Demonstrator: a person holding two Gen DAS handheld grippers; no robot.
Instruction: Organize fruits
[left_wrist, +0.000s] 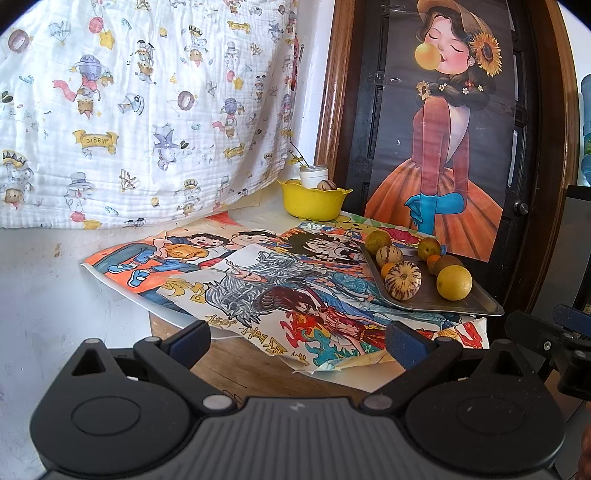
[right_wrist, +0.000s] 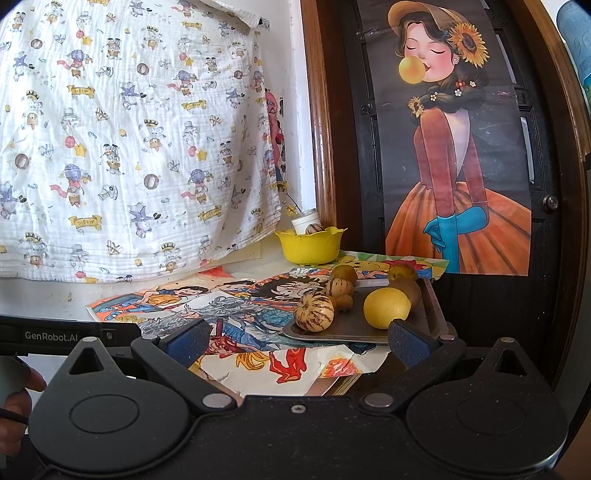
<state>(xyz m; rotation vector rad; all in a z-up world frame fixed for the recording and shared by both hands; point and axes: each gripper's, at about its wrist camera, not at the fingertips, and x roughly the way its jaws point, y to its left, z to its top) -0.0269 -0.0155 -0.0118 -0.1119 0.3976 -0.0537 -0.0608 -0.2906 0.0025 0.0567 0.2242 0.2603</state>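
A metal tray (left_wrist: 476, 304) (right_wrist: 354, 334) sits on coloured drawings at the table's right and holds several fruits: a yellow lemon (left_wrist: 454, 282) (right_wrist: 386, 307), a large striped melon (left_wrist: 402, 280) (right_wrist: 314, 312), a smaller striped one (left_wrist: 388, 255) (right_wrist: 340, 287), green-brown fruits and small oranges. A yellow bowl (left_wrist: 314, 203) (right_wrist: 309, 245) at the back holds a striped fruit (left_wrist: 326, 184) and a white jar (left_wrist: 313, 175). My left gripper (left_wrist: 299, 341) is open and empty, short of the tray. My right gripper (right_wrist: 297, 341) is open and empty, just before the tray's near edge.
Colourful drawings (left_wrist: 258, 280) (right_wrist: 236, 321) cover the wooden table. A white patterned cloth (left_wrist: 140, 110) hangs behind on the left. A dark door with a girl poster (left_wrist: 450, 129) stands behind the tray. The right gripper's body (left_wrist: 554, 339) shows at the left wrist view's right edge.
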